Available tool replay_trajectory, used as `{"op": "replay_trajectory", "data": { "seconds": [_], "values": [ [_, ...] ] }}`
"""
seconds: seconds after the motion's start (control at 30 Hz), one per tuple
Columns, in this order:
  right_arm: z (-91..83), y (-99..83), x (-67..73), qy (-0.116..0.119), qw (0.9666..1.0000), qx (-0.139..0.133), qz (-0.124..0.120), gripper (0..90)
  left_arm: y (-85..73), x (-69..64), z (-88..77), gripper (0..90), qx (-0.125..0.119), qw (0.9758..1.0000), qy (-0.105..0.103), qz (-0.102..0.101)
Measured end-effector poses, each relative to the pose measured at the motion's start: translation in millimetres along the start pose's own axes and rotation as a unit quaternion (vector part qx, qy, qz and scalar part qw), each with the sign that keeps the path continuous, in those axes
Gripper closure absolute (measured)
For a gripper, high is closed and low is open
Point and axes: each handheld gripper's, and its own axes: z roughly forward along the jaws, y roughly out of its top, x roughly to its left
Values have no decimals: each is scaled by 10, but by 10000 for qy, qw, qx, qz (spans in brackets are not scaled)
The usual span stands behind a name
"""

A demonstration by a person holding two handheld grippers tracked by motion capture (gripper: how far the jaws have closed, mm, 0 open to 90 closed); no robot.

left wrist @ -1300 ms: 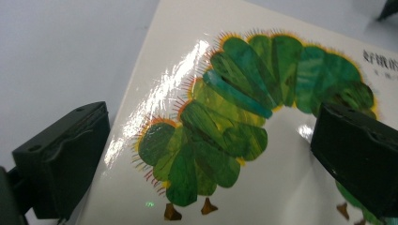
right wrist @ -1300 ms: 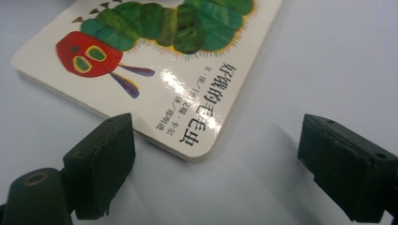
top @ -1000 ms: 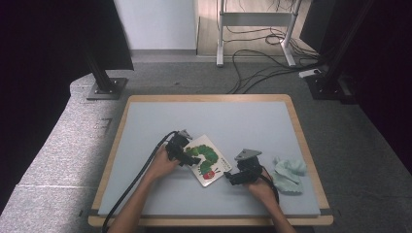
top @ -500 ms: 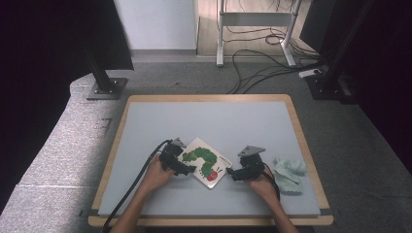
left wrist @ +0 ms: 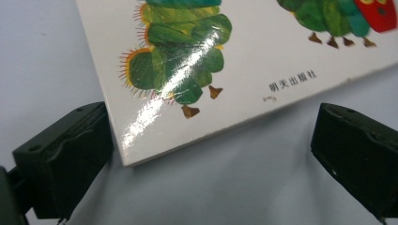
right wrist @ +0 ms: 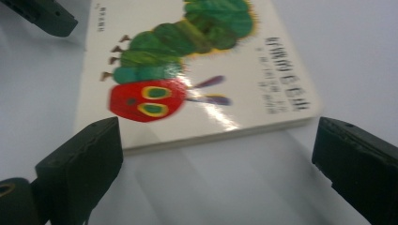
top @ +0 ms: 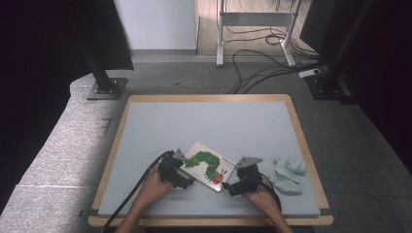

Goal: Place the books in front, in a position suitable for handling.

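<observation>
One picture book (top: 210, 166), caterpillar on its glossy cover, flat on the table (top: 145, 126) near the front edge, between both claws. Left claw (top: 183, 178) spread wide at the book's near left corner, pads apart from it, nothing gripped. Right claw (top: 232, 188) just been opening, now wide, nothing between the pads, aimed at the book's edge beside the red head. Likely trouble: thin board lying flush, so pads may skate over the slick cover or shove the book aside rather than catch its edge; one-sided push could spin it. Count: one book, two claws, one crumpled pale green cloth (top: 287, 173) at right, well apart.
</observation>
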Motion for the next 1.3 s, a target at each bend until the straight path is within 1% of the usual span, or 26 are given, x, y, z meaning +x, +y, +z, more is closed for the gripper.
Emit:
{"op": "replay_trajectory", "data": {
  "seconds": [0.03,0.1,0.17,0.23,0.27,0.33,0.37,0.4,0.43,0.47,0.53,0.6,0.7,0.83,0.93,1.07,1.13,1.17,1.2,1.23,1.27,1.3],
  "values": [
    [5,-8,48,44,10000,31,-29,3,-11,-16,-3,0,-14,10000,4,3],
    [0,-12,94,48,10000,42,-42,0,-34,-50,-13,0,-26,10000,-9,24],
    [-10,-14,135,49,10000,40,-29,0,-53,-91,-21,0,-56,9999,-82,22],
    [-13,-20,172,44,10000,43,-46,0,-65,-133,-28,0,-36,9999,-88,75],
    [-12,-23,186,23,10000,46,-41,0,-71,-159,-33,0,-10,9999,-107,112],
    [11,-36,233,-102,9996,207,-168,0,-72,-154,-44,0,42,9997,-154,184],
    [23,-42,245,-126,9994,246,-194,0,-74,-132,-54,0,46,9995,-214,214],
    [31,-52,258,-182,9992,251,-258,0,-76,-98,-69,9,40,9993,-304,204],
    [28,-55,265,-207,9991,242,-264,0,-77,-69,-82,16,42,9992,-342,193],
    [23,-59,265,-211,9992,239,-240,0,-82,-21,-102,16,39,9994,-287,188],
    [17,-66,254,-210,9992,224,-257,0,-93,53,-133,16,29,9996,-87,266],
    [15,-71,243,-224,9992,205,-263,0,-107,136,-156,13,30,9997,-10,226],
    [-2,-74,177,-261,9991,228,-237,0,-136,259,-176,10,-42,9998,0,173],
    [-38,-94,9,-433,9988,194,-118,0,-153,348,-173,7,-148,9997,-54,163],
    [-54,-103,-142,-577,9982,151,22,0,-160,399,-155,7,-239,9995,60,184],
    [-50,-94,-297,-652,9977,116,134,0,-167,470,-109,7,-425,9990,143,87],
    [-38,-79,-378,-658,9976,108,166,0,-166,491,-70,7,-577,9981,172,105],
    [-33,-69,-402,-644,9977,115,160,0,-163,487,-48,7,-627,9978,184,147],
    [-25,-59,-424,-544,9984,108,124,0,-161,480,-27,7,-660,9974,208,196],
    [-15,-53,-436,-469,9988,109,85,0,-151,469,-6,8,-613,9975,245,270],
    [-6,-42,-447,-423,9990,132,45,0,-143,458,-1,0,-661,9970,265,291],
    [3,-24,-461,-299,9995,110,44,0,-141,457,0,13,-672,9969,252,316]
  ]
}}
